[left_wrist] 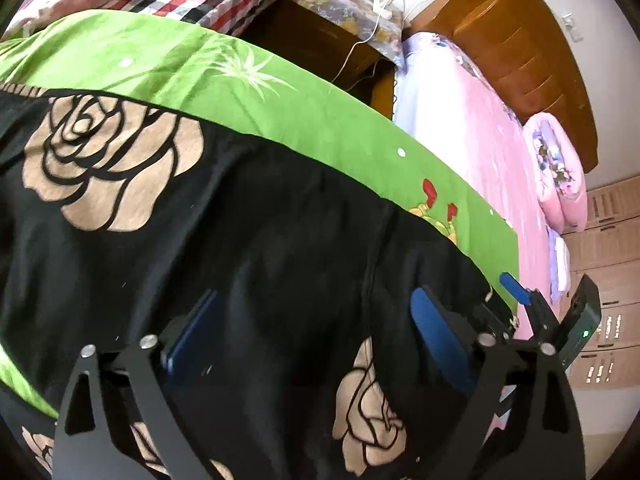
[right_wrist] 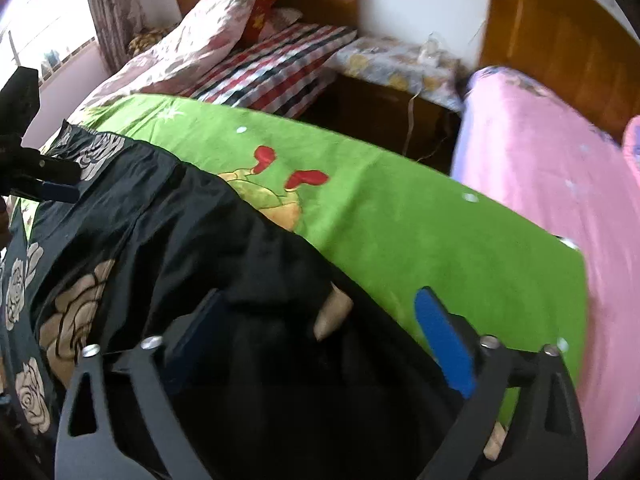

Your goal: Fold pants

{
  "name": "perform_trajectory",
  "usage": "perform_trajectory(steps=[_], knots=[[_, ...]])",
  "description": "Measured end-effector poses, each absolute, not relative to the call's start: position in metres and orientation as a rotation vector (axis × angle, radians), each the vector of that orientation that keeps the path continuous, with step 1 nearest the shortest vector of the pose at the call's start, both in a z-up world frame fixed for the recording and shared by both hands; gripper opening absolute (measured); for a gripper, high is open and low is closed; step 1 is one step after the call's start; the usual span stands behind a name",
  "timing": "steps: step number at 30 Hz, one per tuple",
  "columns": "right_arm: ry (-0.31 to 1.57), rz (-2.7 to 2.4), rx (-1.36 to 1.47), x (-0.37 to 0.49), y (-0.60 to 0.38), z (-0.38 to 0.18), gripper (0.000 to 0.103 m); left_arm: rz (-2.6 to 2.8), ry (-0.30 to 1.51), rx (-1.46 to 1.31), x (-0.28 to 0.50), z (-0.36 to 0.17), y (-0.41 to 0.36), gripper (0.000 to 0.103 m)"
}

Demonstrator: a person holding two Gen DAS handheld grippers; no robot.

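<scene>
My left gripper (left_wrist: 316, 328) is spread wide, both blue pads apart with nothing pinched, hovering right over the black pants (left_wrist: 248, 216) with the big tan roses. Right gripper (right_wrist: 320, 332), same story: jaws parted, a bunched ridge of black cloth sitting between the fingers but not clamped. From the right wrist view I can see my left tool out at the far end of the garment, near the gathered waistband, so the pants stretch between my two hands, laid across the green sheet (right_wrist: 420, 216), with their far edge running along it and bare green beyond. Trouble I'm watching for: if I close on that rumpled bunch on the right, I reckon I'll catch several layers unevenly and the fold comes out crooked. The fabric looks thin and slippery, so a shallow bite could slide free mid-lift. And on either side, dipping too deep could pinch the sheet along with the pants and drag it up too. The pink bed (right_wrist: 540, 160) sits well off to the side, out of play.
</scene>
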State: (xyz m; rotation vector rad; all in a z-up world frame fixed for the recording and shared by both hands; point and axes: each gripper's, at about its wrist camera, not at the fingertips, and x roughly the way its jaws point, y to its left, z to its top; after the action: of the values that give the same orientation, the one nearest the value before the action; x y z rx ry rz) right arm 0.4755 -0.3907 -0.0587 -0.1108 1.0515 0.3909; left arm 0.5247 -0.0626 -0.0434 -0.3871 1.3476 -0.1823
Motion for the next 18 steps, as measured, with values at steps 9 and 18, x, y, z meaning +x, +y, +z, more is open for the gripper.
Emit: perform_trajectory(steps=[9, 18], knots=[[0.94, 0.464, -0.243, 0.43, -0.368, -0.048, 0.014, -0.201, 1.34, -0.415, 0.54, -0.043, -0.073, 0.085], [0.785, 0.453, -0.318, 0.338, -0.341, -0.025, 0.012, -0.226, 1.381, -0.461, 0.536, -0.046, -0.115, 0.084]])
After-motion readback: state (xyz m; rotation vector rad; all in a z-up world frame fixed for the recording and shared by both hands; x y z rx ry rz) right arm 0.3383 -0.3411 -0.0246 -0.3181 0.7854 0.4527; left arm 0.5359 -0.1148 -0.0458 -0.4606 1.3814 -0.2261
